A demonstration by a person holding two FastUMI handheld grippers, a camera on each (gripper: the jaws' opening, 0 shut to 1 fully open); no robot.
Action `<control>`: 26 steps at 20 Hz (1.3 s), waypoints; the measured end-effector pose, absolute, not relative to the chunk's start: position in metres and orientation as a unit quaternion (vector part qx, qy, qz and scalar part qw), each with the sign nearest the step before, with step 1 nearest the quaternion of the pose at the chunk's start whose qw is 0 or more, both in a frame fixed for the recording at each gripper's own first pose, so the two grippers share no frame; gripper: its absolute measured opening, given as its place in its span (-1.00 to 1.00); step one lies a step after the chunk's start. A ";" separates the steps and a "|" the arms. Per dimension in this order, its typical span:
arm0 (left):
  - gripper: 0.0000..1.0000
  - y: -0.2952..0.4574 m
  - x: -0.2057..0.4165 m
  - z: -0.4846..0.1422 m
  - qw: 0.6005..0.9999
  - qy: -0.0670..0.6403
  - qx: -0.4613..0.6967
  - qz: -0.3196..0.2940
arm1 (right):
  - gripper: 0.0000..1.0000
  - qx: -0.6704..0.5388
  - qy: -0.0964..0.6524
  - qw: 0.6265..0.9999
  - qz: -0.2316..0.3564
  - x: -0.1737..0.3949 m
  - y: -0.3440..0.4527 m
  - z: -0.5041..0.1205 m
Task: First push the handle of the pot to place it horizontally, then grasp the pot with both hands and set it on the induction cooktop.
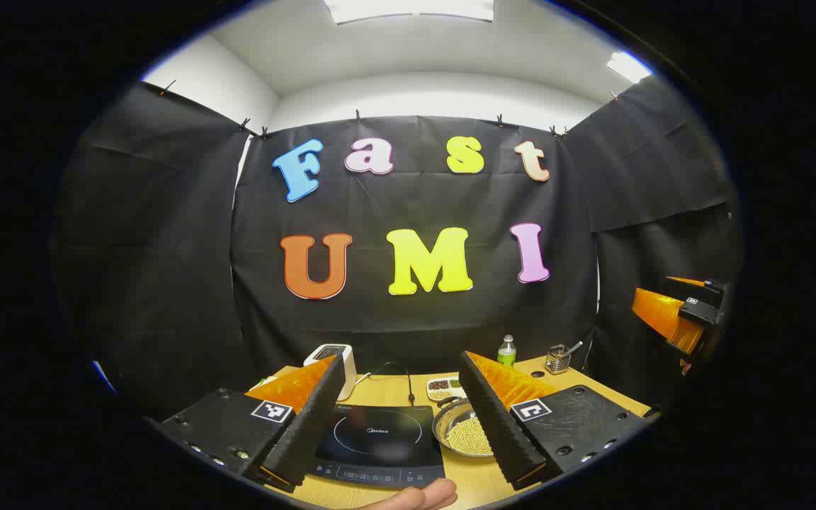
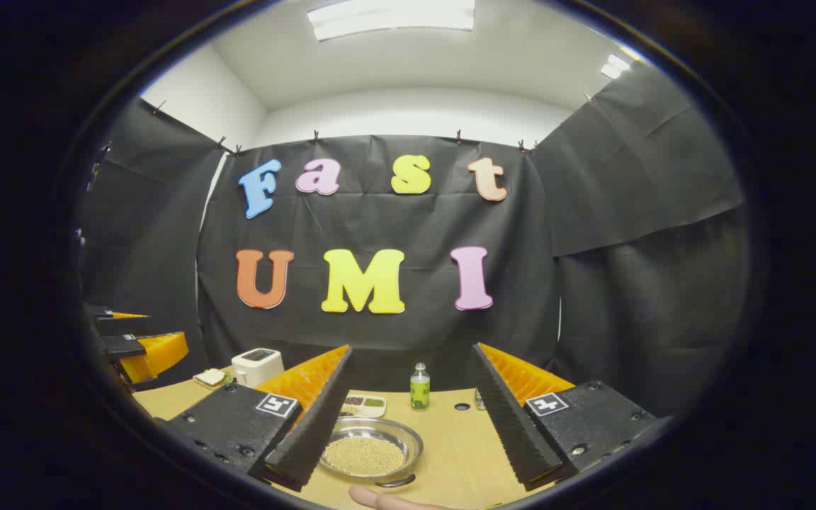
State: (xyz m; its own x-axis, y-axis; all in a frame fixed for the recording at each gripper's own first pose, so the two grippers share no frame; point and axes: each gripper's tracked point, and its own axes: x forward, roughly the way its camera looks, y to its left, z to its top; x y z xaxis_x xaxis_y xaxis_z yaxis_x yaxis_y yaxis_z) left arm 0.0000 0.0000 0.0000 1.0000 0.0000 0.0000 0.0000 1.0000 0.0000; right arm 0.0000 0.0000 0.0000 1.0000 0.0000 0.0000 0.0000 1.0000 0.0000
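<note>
The pot (image 1: 459, 431) is a shallow metal pan holding small pale beads, standing on the wooden table just right of the black induction cooktop (image 1: 380, 443). My left gripper (image 1: 401, 358) is open above the table's near edge, and its right finger covers part of the pot. In the right gripper view the pot (image 2: 372, 450) lies low between the fingers of my open right gripper (image 2: 412, 348), with a short dark handle (image 2: 397, 482) at its near rim. Neither gripper touches the pot. The right gripper (image 1: 677, 315) hangs at the far right; the left gripper (image 2: 142, 347) shows at the far left.
A white toaster (image 1: 333, 354) stands behind the cooktop, with a divided snack dish (image 1: 445, 387), a green bottle (image 1: 506, 350) and a utensil cup (image 1: 558, 359) along the back. A plate with bread (image 2: 211, 377) lies left. A fingertip (image 1: 415, 496) shows at the bottom edge.
</note>
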 end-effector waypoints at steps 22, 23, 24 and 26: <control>0.92 0.023 -0.002 -0.005 1.000 -0.007 0.004 0.027 | 0.96 0.010 0.055 0.998 0.029 0.029 0.013 -0.036; 0.92 0.024 -0.003 -0.005 1.000 -0.007 0.005 0.028 | 0.94 0.009 0.060 0.998 0.032 0.032 0.014 -0.042; 0.92 0.024 -0.004 -0.007 1.000 -0.006 0.006 0.028 | 0.83 0.004 0.064 0.997 0.036 0.035 0.015 -0.049; 0.92 0.025 -0.005 -0.007 0.999 -0.008 0.010 0.033 | 0.63 -0.004 0.071 0.997 0.039 0.040 0.015 -0.064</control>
State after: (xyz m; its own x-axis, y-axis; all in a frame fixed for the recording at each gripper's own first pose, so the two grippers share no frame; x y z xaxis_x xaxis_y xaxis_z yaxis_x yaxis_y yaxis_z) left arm -0.0053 0.0252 -0.0074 0.9977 0.0654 0.0171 -0.0657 0.9977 0.0185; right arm 0.0399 0.0155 -0.0636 0.9870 0.0773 -0.1411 -0.0784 0.9969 -0.0023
